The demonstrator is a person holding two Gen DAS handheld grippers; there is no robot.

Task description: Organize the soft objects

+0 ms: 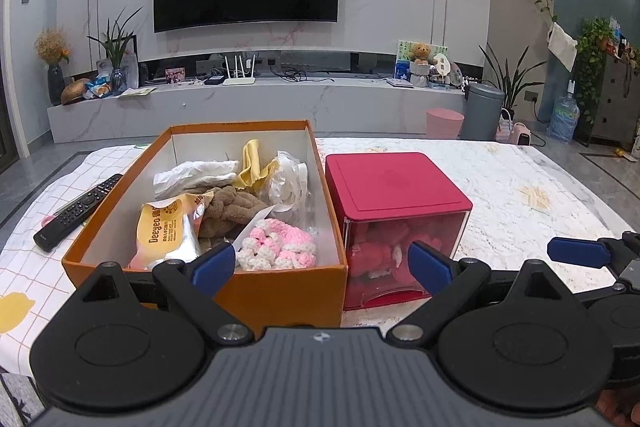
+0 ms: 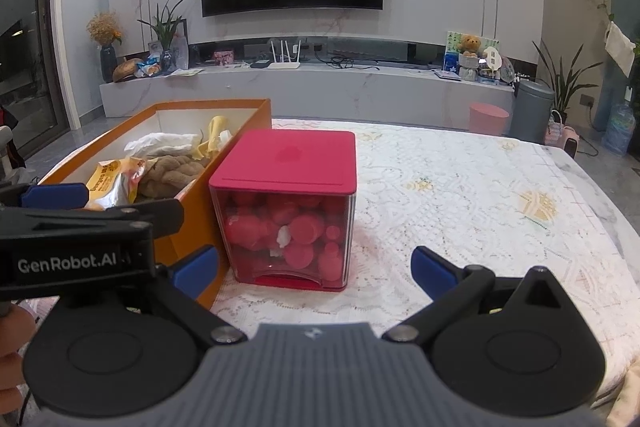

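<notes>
Jaws wide above lace-covered table (image 2: 460, 187), seemingly.

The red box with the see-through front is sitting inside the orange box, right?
Not quite. The red box with the see-through front sits outside the orange box, right beside it on the lace tablecloth. The right wrist view shows it standing on the cloth by itself.

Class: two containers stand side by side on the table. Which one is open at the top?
The orange cardboard box, on the left: lidless, soft items visible inside. The red cube container beside it has a closed lid.
</notes>
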